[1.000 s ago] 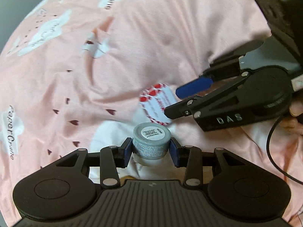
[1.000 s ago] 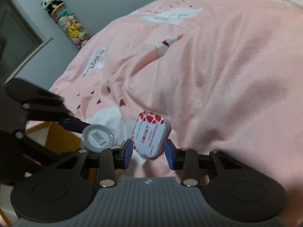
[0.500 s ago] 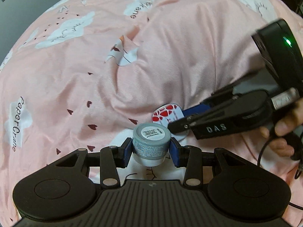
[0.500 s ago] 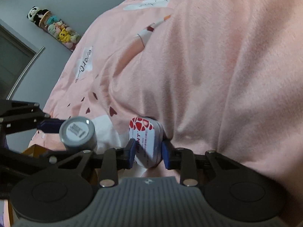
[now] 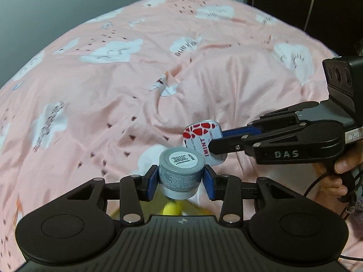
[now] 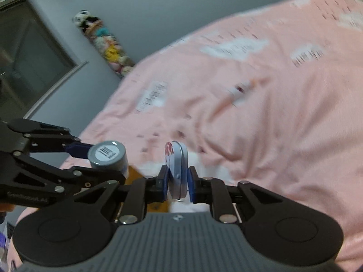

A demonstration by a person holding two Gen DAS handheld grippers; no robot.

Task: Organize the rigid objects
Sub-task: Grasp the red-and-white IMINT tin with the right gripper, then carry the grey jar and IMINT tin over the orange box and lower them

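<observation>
Progress: both items lifted clear of the pink bedspread (image 5: 95, 104); neither yet stowed.

Left gripper (image 5: 180, 181): partly closed, pads clamping the grey jar (image 5: 180, 170), upright, at 6 o'clock.

Right gripper (image 6: 178, 182): jaws have just been closing, now nearly together on the mint tin (image 6: 178, 170), held on edge, at 3 o'clock of the jar.

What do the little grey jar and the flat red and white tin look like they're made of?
Grey jar: likely plastic; smooth, faintly glossy grey lid and wall with a printed label. It could be glass underneath.

Flat tin: probably thin painted metal; pale bluish sheen on its edge, a rolled seam where lid meets base, and glossy red and white print on its face.
</observation>
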